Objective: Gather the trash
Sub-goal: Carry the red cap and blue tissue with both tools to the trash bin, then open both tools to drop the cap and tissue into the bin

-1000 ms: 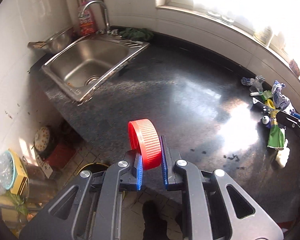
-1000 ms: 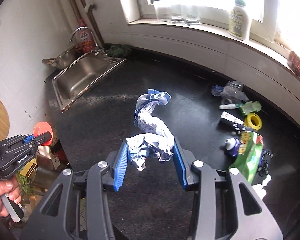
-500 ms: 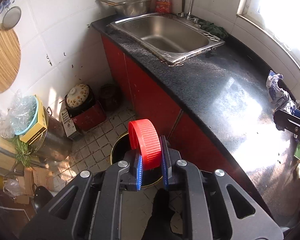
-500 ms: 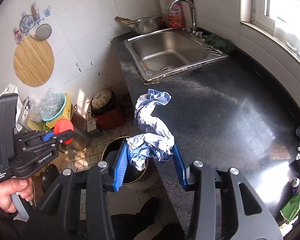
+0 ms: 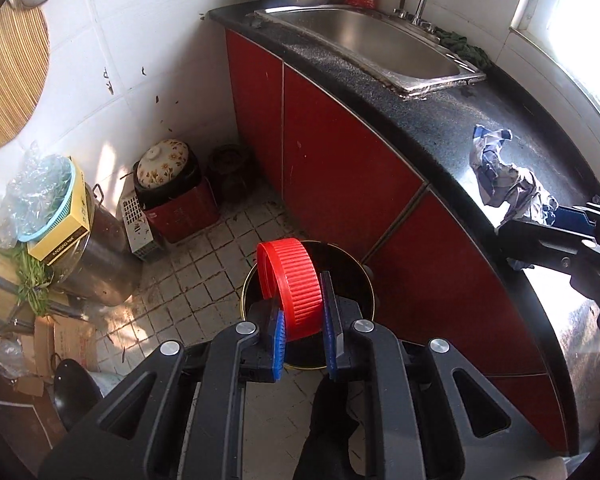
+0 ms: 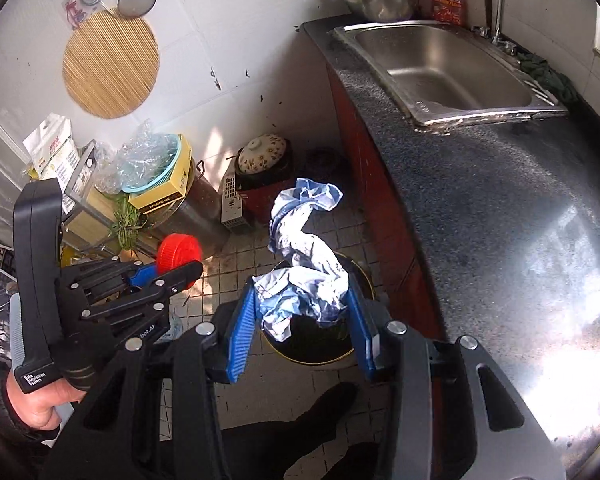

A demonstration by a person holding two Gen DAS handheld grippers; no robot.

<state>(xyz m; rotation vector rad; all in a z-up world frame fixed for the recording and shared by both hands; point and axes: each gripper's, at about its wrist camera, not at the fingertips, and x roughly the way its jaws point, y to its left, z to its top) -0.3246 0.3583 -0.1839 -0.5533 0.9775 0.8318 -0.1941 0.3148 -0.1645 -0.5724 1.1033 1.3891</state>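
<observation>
With a red cap pinched in the left tongs and crumpled paper in the right tongs, both are held above the floor bin, release not yet performed.

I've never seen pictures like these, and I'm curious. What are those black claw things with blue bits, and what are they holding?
They are grabbing tools. A person carries one hand-held gripper in each hand, and each has a little camera looking along its two fingers, so there is one picture per tool.

The left hand-held gripper pinches a red bottle cap between its blue pads. The right hand-held gripper squeezes a crumpled blue and white wrapper. In the right picture you can see the person's hand gripping the other tool's handle.

Both tools point down at a round trash bin on the tiled floor, beside the red cabinets, the black counter and the steel sink.
</observation>
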